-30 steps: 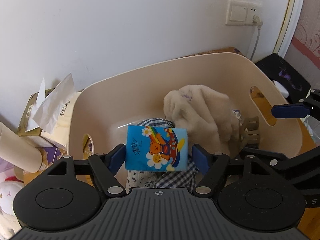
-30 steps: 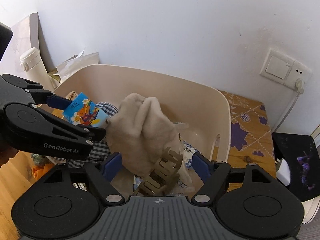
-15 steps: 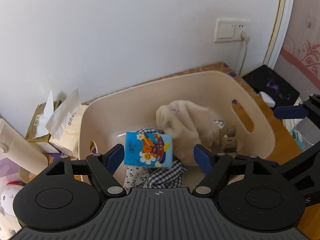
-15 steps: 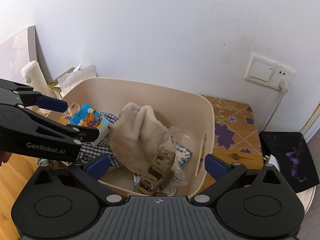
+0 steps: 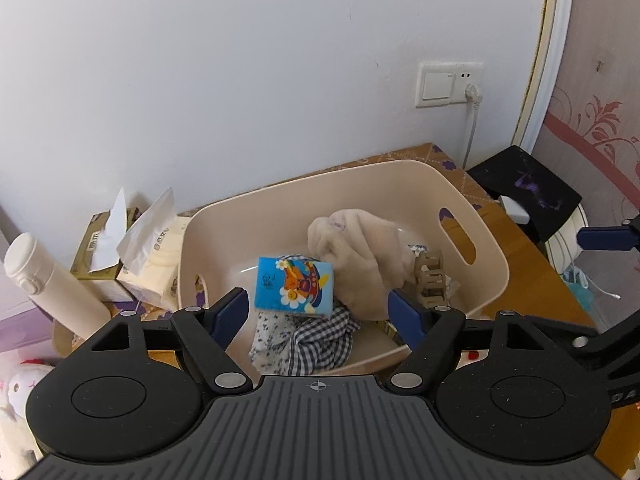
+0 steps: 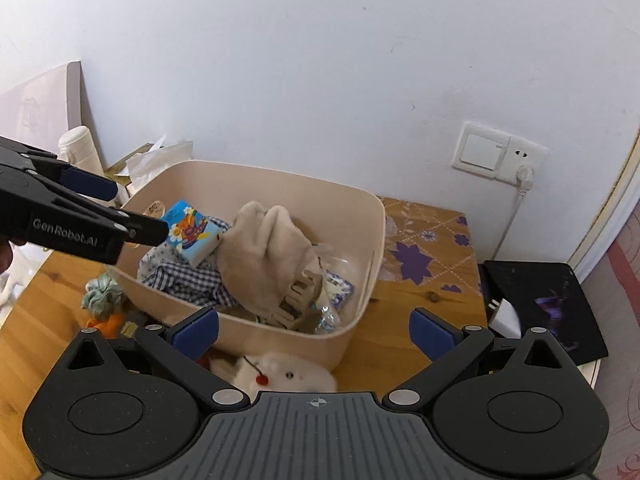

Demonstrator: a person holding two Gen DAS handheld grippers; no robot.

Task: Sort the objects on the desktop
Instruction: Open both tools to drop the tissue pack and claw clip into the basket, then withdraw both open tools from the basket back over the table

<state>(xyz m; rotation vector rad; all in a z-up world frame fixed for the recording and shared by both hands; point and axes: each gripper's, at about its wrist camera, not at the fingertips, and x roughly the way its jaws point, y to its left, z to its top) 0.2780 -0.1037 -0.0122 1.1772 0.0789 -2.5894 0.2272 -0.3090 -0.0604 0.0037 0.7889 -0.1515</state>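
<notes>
A cream plastic bin [image 5: 486, 280] [image 6: 276, 340] stands on the wooden table. In it lie a blue cartoon tissue pack [image 5: 294, 288] [image 6: 188, 232], a beige plush cloth [image 5: 360, 256] [image 6: 264, 256], a tan hair claw [image 5: 430, 280] [image 6: 298, 300] and a checked cloth [image 5: 320, 340] [image 6: 180, 276]. My left gripper [image 5: 316, 314] [image 6: 132, 208] hovers open above the bin's near-left side, with nothing between its fingers. Over the bin's near rim my right gripper [image 6: 314, 332] stands wide open and empty. One of its blue pads [image 5: 604, 238] shows at the right edge of the left wrist view.
Two tissue boxes [image 5: 132, 256] and a white bottle [image 5: 52, 284] stand left of the bin. A white plush toy [image 6: 284, 372] and a knitted carrot [image 6: 100, 296] lie in front. A black pad [image 6: 548, 300] sits at the right, under a wall socket [image 6: 500, 156].
Both grippers have drawn back and upward from the bin. The right jaws have spread wider. The tissue pack and hair claw stay lying in the bin.
</notes>
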